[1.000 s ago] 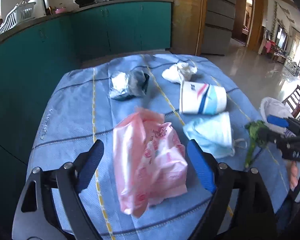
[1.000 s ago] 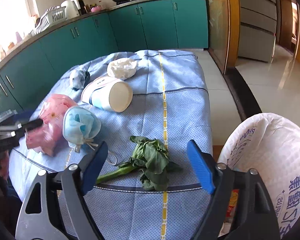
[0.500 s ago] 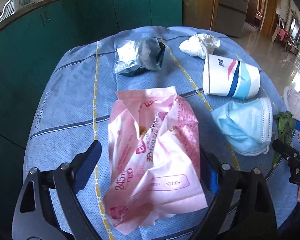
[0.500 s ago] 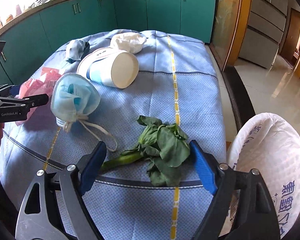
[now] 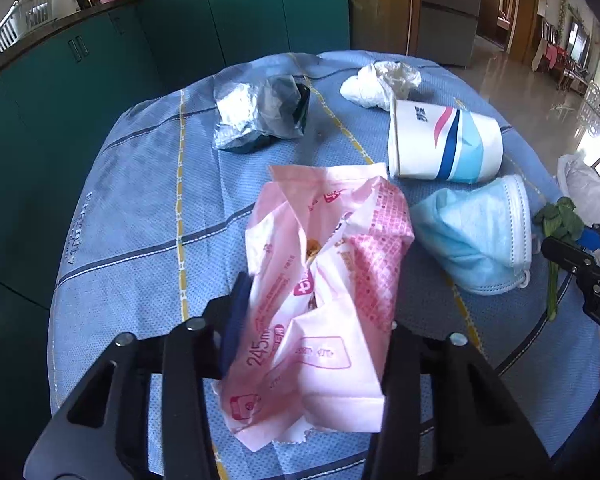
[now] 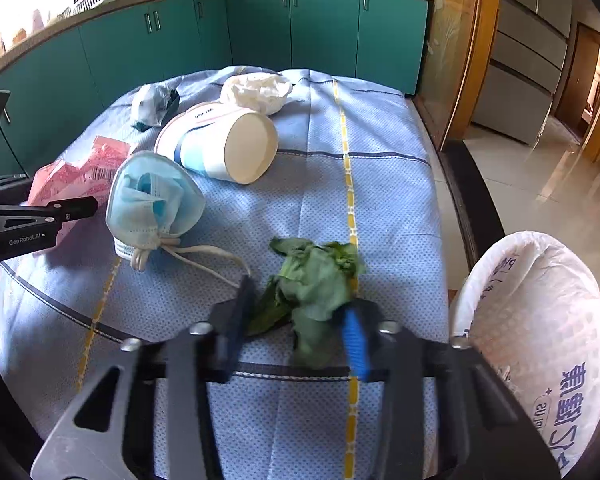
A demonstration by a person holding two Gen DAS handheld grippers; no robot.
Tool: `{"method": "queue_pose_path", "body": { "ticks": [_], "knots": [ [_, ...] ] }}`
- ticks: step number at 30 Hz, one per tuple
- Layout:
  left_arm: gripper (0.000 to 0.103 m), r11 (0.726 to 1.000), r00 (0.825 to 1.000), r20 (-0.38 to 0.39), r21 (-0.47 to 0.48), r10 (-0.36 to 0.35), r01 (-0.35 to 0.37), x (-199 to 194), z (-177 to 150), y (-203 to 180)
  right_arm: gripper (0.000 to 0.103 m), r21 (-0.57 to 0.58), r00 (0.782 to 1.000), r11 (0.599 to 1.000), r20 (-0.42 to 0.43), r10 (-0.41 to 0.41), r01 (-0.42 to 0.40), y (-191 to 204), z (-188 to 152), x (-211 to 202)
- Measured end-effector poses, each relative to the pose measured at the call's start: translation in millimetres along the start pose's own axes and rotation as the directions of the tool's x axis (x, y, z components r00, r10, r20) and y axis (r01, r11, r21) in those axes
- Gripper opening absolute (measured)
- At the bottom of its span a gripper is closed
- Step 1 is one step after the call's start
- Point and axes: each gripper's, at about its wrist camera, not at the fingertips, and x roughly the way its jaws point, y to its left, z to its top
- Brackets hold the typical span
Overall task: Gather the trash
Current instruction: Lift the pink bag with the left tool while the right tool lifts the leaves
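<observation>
My left gripper (image 5: 312, 320) is shut on a crumpled pink wrapper (image 5: 324, 280) lying on the blue tablecloth (image 5: 140, 208); its right finger is hidden behind the wrapper. My right gripper (image 6: 300, 320) is shut on a wilted green vegetable leaf (image 6: 316, 276) near the table's front edge. A blue face mask (image 5: 476, 236), a paper cup (image 5: 444, 144) on its side, a white tissue wad (image 5: 380, 80) and a silver foil wrapper (image 5: 260, 116) lie on the cloth.
A white trash bag (image 6: 540, 320) stands open just right of the table. Teal cabinets (image 6: 220, 32) curve behind the table. The left gripper body (image 6: 24, 220) shows at the left edge of the right wrist view.
Both grippers moved forward and closed: the left onto the pink wrapper, the right onto the green leaf.
</observation>
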Motion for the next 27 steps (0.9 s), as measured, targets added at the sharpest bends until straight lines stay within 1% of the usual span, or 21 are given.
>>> {"method": "queue_pose_path", "body": {
  "ticks": [2,4,6,9,13,15,20,27],
  "knots": [
    [0.039,1.0,1.0,0.023,-0.018,0.004,-0.003,-6,1,4,0.031,0.011,1.0,1.0,0.011,0.016,-0.016,-2,0,-2],
    [0.038,0.999,0.998,0.058,-0.043,0.029,-0.027,-14,0,7,0.029,0.013,0.999,1.0,0.022,0.023,-0.024,-2,1,-4],
    [0.038,0.996,0.99,0.123,-0.066,0.067,-0.059,-28,1,11,0.028,0.011,0.998,0.999,0.042,0.04,-0.041,-1,2,-8],
    [0.038,0.992,0.974,0.207,-0.105,0.089,-0.068,-47,2,15,0.028,-0.003,0.996,0.999,0.071,0.05,-0.05,3,4,-15],
    [0.038,0.987,0.951,0.284,-0.137,0.123,-0.087,-64,4,17,0.028,-0.018,0.995,0.999,0.09,0.05,-0.049,7,4,-19],
    [0.038,0.987,0.947,0.296,-0.136,0.125,-0.088,-67,5,16,0.028,-0.021,0.995,0.999,0.09,0.05,-0.049,8,3,-19],
    [0.039,0.988,0.953,0.272,-0.112,0.129,-0.102,-62,6,11,0.028,-0.023,0.994,0.999,0.095,0.049,-0.047,9,2,-20],
    [0.038,0.985,0.952,0.276,-0.137,0.137,-0.102,-62,6,17,0.028,-0.007,0.994,0.999,0.103,0.048,-0.047,6,1,-23]
  ]
}}
